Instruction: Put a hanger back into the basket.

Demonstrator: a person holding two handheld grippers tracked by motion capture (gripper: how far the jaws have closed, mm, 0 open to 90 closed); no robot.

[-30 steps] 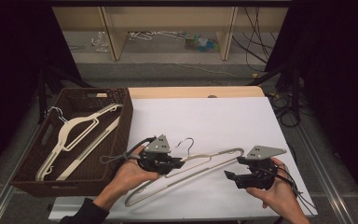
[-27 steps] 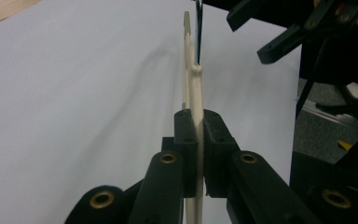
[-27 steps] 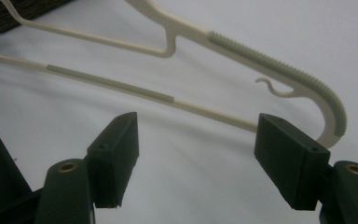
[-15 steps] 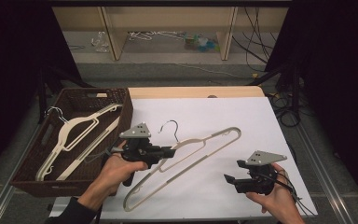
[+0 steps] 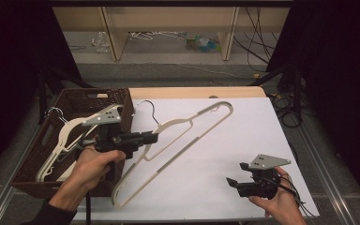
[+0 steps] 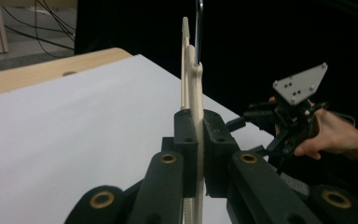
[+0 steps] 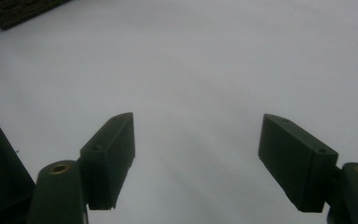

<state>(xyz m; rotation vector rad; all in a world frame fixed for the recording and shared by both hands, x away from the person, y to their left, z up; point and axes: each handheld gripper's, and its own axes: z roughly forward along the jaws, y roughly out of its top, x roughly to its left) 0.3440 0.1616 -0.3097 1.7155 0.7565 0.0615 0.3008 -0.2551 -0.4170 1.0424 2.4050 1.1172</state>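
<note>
A white sheet (image 5: 243,140) is spread over the wooden table (image 5: 197,92), with a dark floor and pale shelving seen at the top of the high view. At the left of that frame a brown woven basket (image 5: 82,101) is set, and cream hangers (image 5: 61,136) are laid in it.

Compared with a second ago, the cream plastic hanger (image 5: 183,129) has been raised off the sheet and carried toward the upper left, its far shoulder now tilted up toward the frame's centre. It is clamped at its neck by the left gripper (image 5: 146,139), whose black pads are pressed flat on both sides in the left gripper view; the thin metal hook (image 5: 150,110) is curved above. The right gripper (image 5: 234,183) is held at the lower right, much where it was; its jaws have just been opening and are spread apart over bare sheet, nothing between them.

The hanger is slim, smooth and matte, with slotted shoulders; the grippers are angular, each topped by a grey three-cornered plate.
</note>
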